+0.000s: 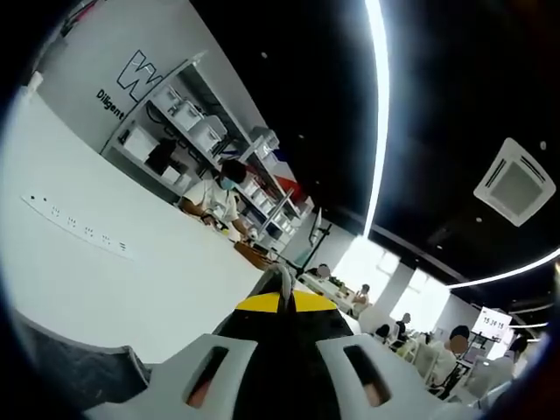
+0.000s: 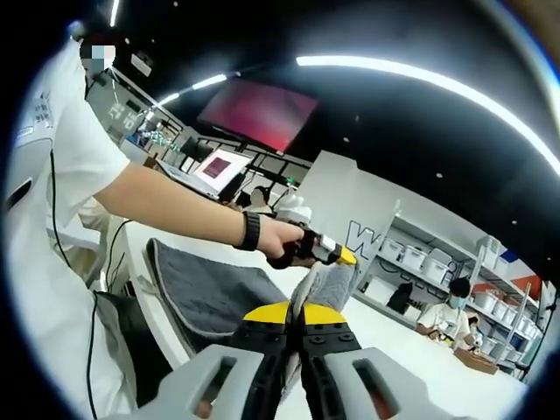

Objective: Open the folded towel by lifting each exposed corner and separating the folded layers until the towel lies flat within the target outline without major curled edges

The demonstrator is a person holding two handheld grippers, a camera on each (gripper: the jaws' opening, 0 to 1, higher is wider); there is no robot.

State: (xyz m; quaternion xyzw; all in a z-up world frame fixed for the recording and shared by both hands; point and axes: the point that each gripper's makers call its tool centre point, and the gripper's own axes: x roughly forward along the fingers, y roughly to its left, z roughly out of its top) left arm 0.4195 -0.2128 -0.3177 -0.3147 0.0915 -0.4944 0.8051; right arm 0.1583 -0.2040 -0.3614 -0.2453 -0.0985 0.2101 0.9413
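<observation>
The grey towel (image 2: 214,293) lies partly spread on the white table (image 2: 394,341), and one end is lifted off the surface. In the right gripper view my right gripper (image 2: 296,313) is shut on that raised fold at its yellow tips. Just beyond it a person's hand holds my left gripper (image 2: 339,255), which pinches the same raised edge higher up. In the left gripper view a thin grey sliver of towel (image 1: 284,278) sticks out between the shut yellow tips of my left gripper (image 1: 285,302), which points up toward the ceiling.
A person in a white shirt (image 2: 61,175) stands close on the left, arm reaching across the towel. A long power strip (image 1: 79,229) lies on the white table (image 1: 149,289). Shelves with boxes (image 1: 197,122) and a seated masked person (image 1: 223,188) are beyond.
</observation>
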